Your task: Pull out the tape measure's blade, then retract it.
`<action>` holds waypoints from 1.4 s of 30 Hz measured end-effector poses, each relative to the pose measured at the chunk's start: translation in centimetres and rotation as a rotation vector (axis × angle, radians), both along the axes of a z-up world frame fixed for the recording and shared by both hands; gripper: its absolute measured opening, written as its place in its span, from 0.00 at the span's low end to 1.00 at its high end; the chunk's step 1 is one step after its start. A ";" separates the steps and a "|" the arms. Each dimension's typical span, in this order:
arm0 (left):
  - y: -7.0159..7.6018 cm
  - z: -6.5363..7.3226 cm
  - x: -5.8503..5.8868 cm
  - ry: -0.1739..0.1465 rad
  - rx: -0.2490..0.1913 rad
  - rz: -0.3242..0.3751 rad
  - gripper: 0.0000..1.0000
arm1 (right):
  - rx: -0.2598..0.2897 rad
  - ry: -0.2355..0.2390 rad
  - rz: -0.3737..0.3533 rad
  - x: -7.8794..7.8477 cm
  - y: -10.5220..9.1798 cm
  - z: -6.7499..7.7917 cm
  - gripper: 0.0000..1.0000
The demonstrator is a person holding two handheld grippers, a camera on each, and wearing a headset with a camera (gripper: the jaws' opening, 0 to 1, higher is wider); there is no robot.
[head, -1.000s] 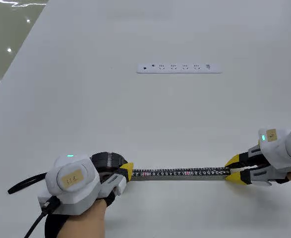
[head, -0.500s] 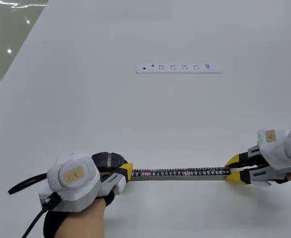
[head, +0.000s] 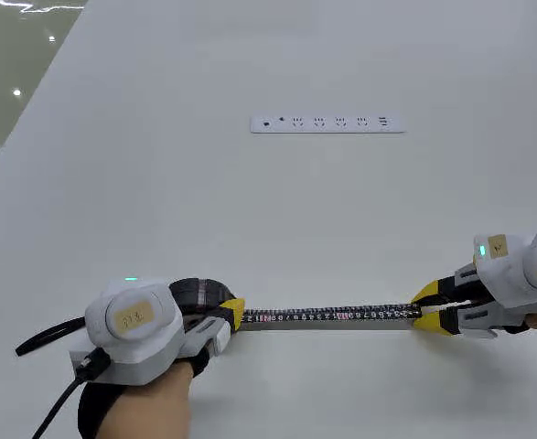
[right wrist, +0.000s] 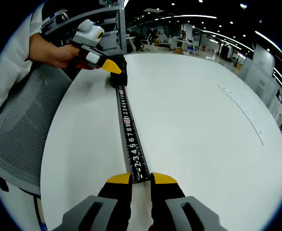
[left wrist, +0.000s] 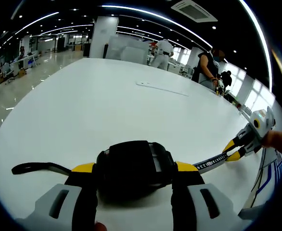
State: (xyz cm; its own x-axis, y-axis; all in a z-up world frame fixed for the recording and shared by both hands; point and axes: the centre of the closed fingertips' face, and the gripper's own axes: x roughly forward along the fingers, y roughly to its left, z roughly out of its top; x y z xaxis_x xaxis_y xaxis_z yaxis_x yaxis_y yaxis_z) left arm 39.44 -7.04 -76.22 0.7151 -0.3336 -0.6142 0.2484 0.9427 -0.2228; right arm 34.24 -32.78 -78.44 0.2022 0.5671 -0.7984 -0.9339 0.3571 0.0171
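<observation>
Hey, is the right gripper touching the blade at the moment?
Touching. In the right gripper view, the right gripper pinches the end of the blade between its yellow tips.

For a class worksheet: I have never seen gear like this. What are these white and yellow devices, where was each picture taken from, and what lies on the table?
There is no robot: a person holds a two-jaw gripper in each hand. The wide picture comes from a headset camera looking down at the white table. The two round pictures come from cameras riding on the grippers. The left gripper is shut on the black tape measure case; the right gripper pinches the end of the blade, stretched out between them. A white power strip lies farther back.
</observation>
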 end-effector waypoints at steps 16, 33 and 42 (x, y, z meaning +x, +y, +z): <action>0.0 0.0 0.0 0.006 -0.010 -0.005 0.57 | 0.036 0.000 0.017 0.5 2.6 0.2 0.11; 0.0 -0.1 0.0 0.012 -0.022 -0.006 0.57 | 0.093 0.006 0.023 1.2 5.1 0.1 0.11; 0.1 -0.1 0.0 0.017 -0.036 -0.001 0.57 | 0.124 0.010 0.020 1.3 6.5 -0.1 0.11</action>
